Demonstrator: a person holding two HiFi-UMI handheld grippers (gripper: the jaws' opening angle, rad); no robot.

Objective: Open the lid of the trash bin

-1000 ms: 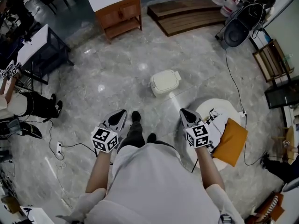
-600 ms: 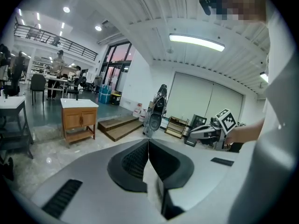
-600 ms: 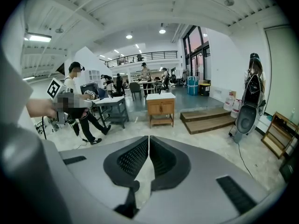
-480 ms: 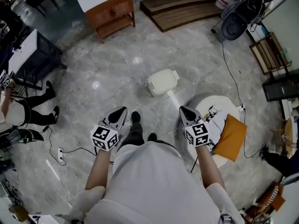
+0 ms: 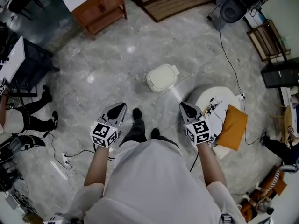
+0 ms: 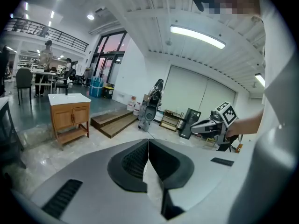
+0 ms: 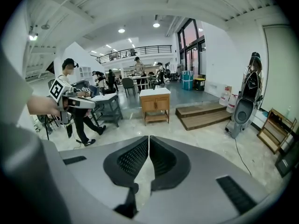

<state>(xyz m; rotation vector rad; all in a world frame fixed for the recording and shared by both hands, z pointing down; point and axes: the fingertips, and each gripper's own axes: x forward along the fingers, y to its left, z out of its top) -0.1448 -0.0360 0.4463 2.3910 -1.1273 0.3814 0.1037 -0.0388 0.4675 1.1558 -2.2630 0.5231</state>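
A small cream trash bin [image 5: 162, 77] stands on the marble floor ahead of me, its lid down. My left gripper [image 5: 118, 108] is held at waist height, well short of the bin and to its left, jaws shut with nothing between them. My right gripper [image 5: 184, 108] hangs level with it, short of the bin and to its right, also shut and empty. In the left gripper view the closed jaws [image 6: 148, 146] point across the room and the right gripper [image 6: 212, 123] shows beyond them. The right gripper view shows its closed jaws [image 7: 149, 145]. The bin appears in neither gripper view.
A round white table [image 5: 203, 99] with an orange cushion [image 5: 232, 127] stands at my right. A wooden cabinet [image 5: 100, 5] and wooden steps [image 5: 173, 0] are farther off. A cable [image 5: 229, 55] runs over the floor. Another person [image 5: 23, 115] stands at the left by a black-framed table [image 5: 18, 62].
The view has shifted forward: the bin, cabinet and steps have all slid up and slightly left in the head view. Both grippers keep their places in the view and stay shut.
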